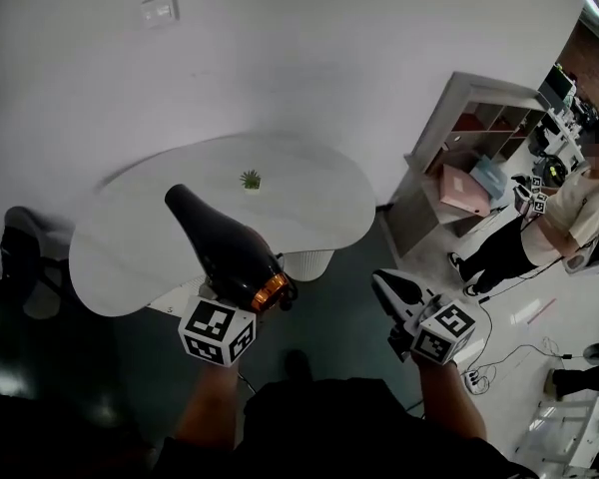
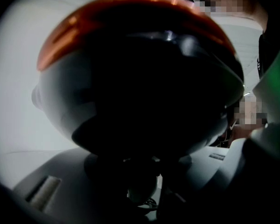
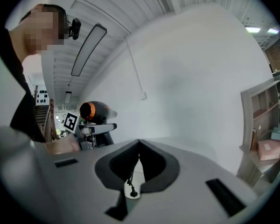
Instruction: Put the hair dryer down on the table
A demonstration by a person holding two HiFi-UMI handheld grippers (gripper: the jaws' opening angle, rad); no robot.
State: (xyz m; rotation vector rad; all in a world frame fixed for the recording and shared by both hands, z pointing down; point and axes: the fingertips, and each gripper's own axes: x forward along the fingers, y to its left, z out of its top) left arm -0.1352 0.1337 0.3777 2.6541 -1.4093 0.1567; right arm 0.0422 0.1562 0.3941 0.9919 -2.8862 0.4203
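Observation:
A black hair dryer (image 1: 225,247) with an orange ring near its rear end is held in my left gripper (image 1: 242,297). It points up and away over the front edge of the white table (image 1: 309,198). In the left gripper view the hair dryer (image 2: 140,78) fills nearly the whole picture, and the grey jaws of the left gripper (image 2: 140,171) close in under it. My right gripper (image 1: 387,289) hangs over the floor to the right of the table. Its jaws meet at the tip, with nothing between them (image 3: 139,146). From there the hair dryer (image 3: 95,112) shows at the left.
A small green plant (image 1: 251,180) stands near the table's far side. A white shelf unit (image 1: 479,138) with a pink box is at the right wall. A person (image 1: 559,218) stands beside it, with cables on the floor. A dark chair (image 1: 25,257) is left of the table.

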